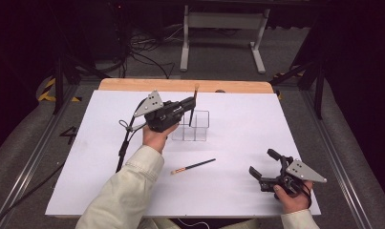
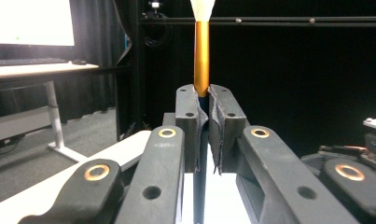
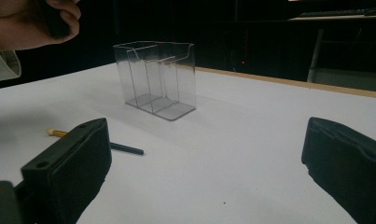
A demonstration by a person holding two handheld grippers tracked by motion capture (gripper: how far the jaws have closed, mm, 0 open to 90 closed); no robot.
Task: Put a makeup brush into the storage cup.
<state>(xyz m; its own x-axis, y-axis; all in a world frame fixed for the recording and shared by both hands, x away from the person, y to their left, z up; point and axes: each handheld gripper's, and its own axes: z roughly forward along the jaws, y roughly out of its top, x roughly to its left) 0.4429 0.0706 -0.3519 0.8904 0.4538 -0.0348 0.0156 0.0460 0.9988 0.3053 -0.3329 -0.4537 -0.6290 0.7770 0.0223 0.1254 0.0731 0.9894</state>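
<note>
My left gripper (image 1: 191, 104) is shut on a dark pencil (image 1: 193, 107) and holds it upright over the clear compartment box (image 1: 192, 126) at the table's middle back. In the left gripper view the pads clamp the pencil (image 2: 201, 56) just under its orange ferrule and pale eraser, at the gripper's (image 2: 204, 100) tips. A second dark pencil (image 1: 194, 166) with an orange end lies flat on the white table, in front of the box. My right gripper (image 1: 263, 162) rests open near the front right. Between its (image 3: 204, 158) wide jaws I see the empty box (image 3: 155, 79) and the lying pencil (image 3: 125, 148).
The white tabletop (image 1: 257, 124) has a wooden strip (image 1: 180, 85) along its far edge. Beyond it stand a white desk frame (image 1: 223, 28) and floor cables (image 1: 142, 52). Black rails run along both sides of the table. A cable (image 1: 123, 143) trails from the left gripper.
</note>
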